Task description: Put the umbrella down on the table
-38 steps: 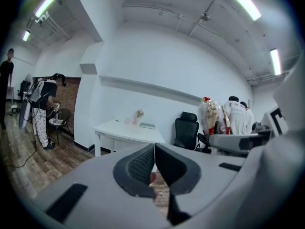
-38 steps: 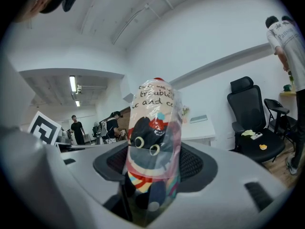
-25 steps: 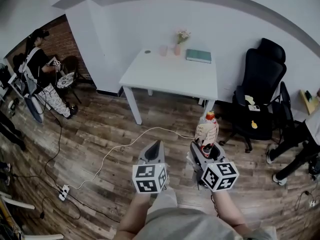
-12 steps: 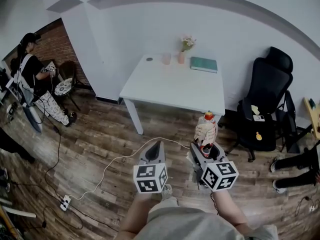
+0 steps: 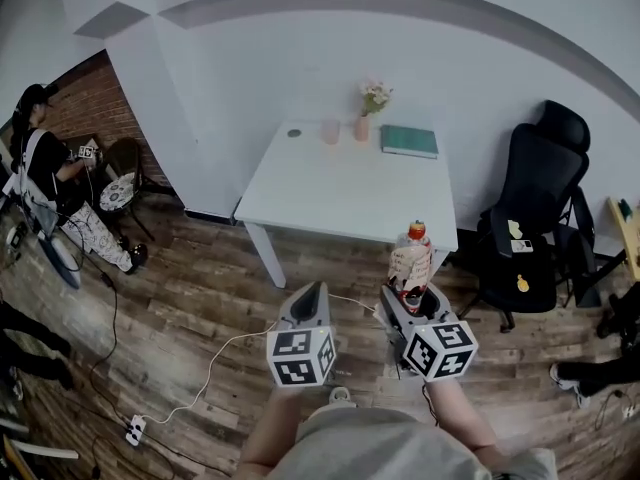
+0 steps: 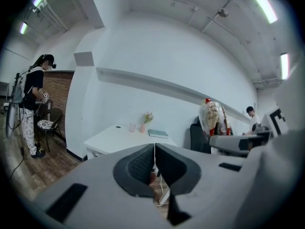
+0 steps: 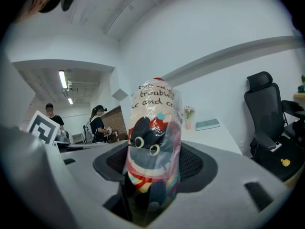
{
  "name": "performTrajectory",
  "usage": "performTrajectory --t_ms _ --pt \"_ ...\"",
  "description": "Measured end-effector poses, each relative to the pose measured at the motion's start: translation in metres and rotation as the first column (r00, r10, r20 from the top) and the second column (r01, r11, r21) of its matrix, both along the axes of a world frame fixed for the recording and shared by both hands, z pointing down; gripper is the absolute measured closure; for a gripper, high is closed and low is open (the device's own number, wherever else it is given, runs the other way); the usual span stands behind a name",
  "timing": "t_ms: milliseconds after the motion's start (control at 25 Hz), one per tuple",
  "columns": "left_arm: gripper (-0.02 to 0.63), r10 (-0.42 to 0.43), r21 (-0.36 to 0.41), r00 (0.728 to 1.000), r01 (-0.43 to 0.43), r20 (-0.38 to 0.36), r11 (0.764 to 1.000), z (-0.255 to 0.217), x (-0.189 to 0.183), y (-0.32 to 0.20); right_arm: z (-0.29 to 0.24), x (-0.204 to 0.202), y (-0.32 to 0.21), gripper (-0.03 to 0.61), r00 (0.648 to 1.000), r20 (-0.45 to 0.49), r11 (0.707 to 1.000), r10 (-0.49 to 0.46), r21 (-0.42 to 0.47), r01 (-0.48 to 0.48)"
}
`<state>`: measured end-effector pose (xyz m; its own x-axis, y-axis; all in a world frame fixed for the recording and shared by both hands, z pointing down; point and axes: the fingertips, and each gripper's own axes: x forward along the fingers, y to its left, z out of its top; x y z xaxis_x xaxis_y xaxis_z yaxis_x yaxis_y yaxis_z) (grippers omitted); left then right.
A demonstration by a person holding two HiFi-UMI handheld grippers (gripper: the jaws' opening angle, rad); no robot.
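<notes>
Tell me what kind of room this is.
Likely an office or lab space used for recording: a white table with a book and a small vase, a black office chair, and a power strip on the wood floor.

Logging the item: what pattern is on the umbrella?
A black cartoon cat with red bow and coloured stripes on the umbrella; clearest in the right gripper view.

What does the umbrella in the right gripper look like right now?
The umbrella is folded inside a glossy sleeve printed with a black cartoon cat and lettering, red cap on top. It stands upright, clamped low between the right gripper's jaws, over the wooden floor, short of the white table.
</notes>
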<state>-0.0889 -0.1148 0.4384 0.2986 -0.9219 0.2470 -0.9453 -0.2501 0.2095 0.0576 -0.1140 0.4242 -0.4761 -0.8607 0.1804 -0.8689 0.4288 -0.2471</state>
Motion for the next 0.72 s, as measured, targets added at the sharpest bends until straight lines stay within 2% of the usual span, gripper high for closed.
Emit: performTrajectory --t_ms 320,720 --pt "0.606 0.016 -0.011 1.000 -0.016 -0.012 1.000 0.008 -0.023 -0.061 0.003 -0.016 -0.060 0.310 0.999 -0.005 0.999 0.036 0.002 -0.036" --pt "0.606 0.028 -0.023 1.000 -0.028 -0.015 0.999 0.013 -0.034 -0.108 0.006 -0.026 -0.107 0.310 0.999 -0.011 0.999 0.050 -0.011 -0.050"
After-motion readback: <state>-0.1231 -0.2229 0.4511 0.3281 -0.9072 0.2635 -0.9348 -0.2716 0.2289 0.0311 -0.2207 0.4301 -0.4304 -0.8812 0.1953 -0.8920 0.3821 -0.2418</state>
